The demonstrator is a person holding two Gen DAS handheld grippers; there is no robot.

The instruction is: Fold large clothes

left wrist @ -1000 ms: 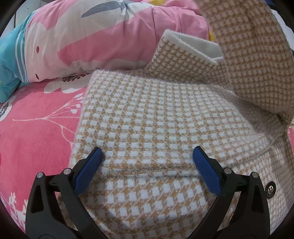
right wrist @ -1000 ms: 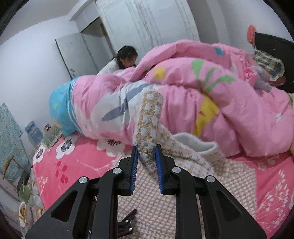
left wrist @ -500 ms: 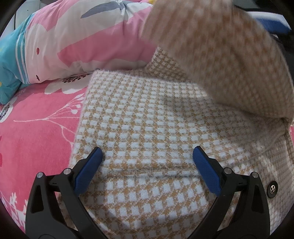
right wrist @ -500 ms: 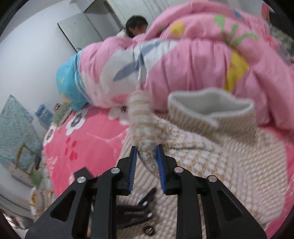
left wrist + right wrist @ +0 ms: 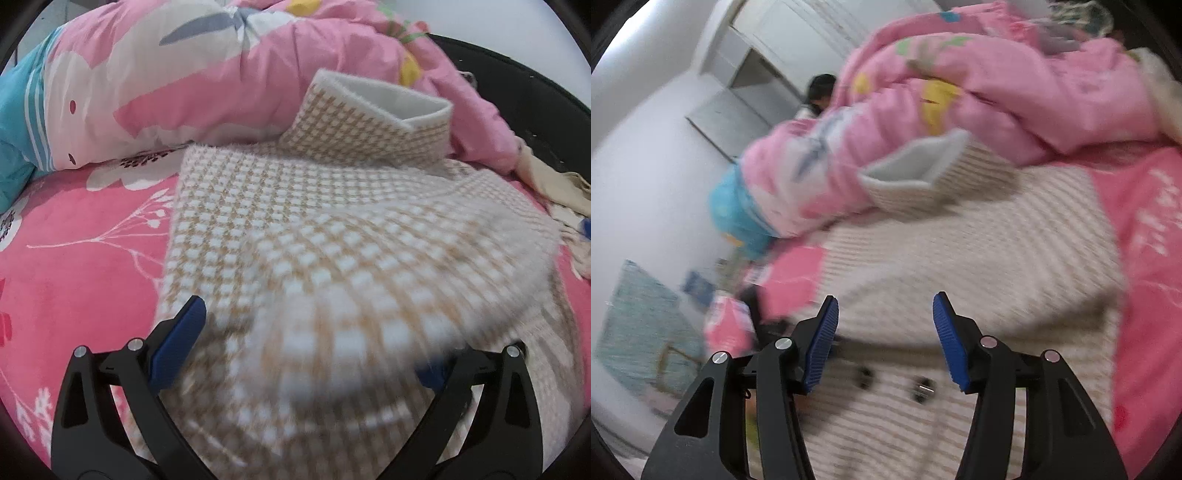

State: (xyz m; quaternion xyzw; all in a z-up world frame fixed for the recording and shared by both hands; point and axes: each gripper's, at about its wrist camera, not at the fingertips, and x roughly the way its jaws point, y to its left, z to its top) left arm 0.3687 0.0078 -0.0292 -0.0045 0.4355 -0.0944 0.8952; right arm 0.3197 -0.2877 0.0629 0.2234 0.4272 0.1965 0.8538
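Observation:
A tan-and-white checked coat [image 5: 280,206] lies flat on the pink bed sheet [image 5: 81,266], its white-lined collar [image 5: 384,99] standing up at the far end. A sleeve [image 5: 369,295], blurred, lies folded across the coat's body. My left gripper [image 5: 306,350] hovers wide open over the near hem; the sleeve covers most of its right finger. In the right wrist view my right gripper [image 5: 885,314] hangs over the coat [image 5: 979,258] just above its dark buttons [image 5: 921,387]. Its jaws are opening and nothing is between them.
A bunched pink duvet [image 5: 207,74] with a teal end [image 5: 14,122] lies behind the coat. A beige fringed cloth [image 5: 561,192] sits at the right edge. A person [image 5: 820,92] is beyond the duvet, by white wardrobe doors [image 5: 798,40]. Clutter lies on the floor at left [image 5: 646,325].
My right gripper swung down, let go of the sleeve and spread its jaws. The sleeve, held up before, now lies across the coat. My left gripper drew back slightly.

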